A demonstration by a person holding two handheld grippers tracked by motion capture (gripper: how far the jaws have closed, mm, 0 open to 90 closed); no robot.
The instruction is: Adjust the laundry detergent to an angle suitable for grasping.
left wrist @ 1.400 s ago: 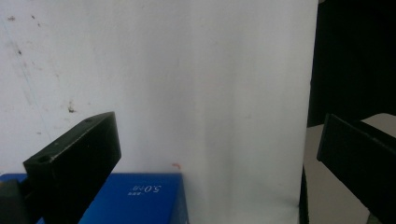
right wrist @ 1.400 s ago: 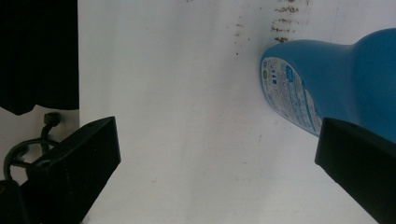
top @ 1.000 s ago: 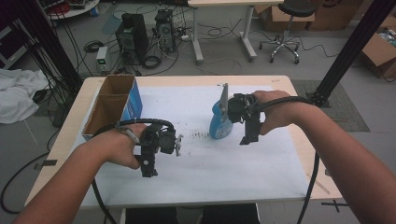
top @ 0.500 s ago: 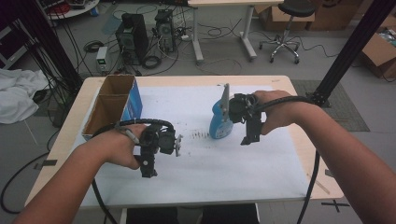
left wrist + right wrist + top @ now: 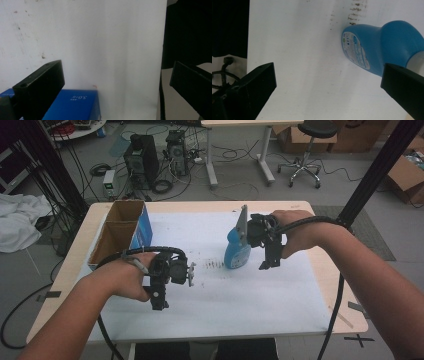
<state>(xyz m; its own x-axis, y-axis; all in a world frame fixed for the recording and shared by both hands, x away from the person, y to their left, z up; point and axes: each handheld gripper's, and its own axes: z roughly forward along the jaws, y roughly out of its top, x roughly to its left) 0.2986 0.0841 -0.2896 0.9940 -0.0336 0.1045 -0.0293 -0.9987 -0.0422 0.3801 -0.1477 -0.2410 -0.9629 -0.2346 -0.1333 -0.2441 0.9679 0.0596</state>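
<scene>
Almost nothing has moved since the earlier frames — both hands hover where they were. In the high view the blue spray bottle stands upright on the white table cover, long axis vertical, grey trigger head on top; the right gripper hangs just beside it, the left gripper near the open cardboard box. The left gripper view shows spread, empty jaws over the box's blue side. In the right gripper view the jaws stand wide apart, the bottle unheld — so grasping still seems to lie ahead.
</scene>
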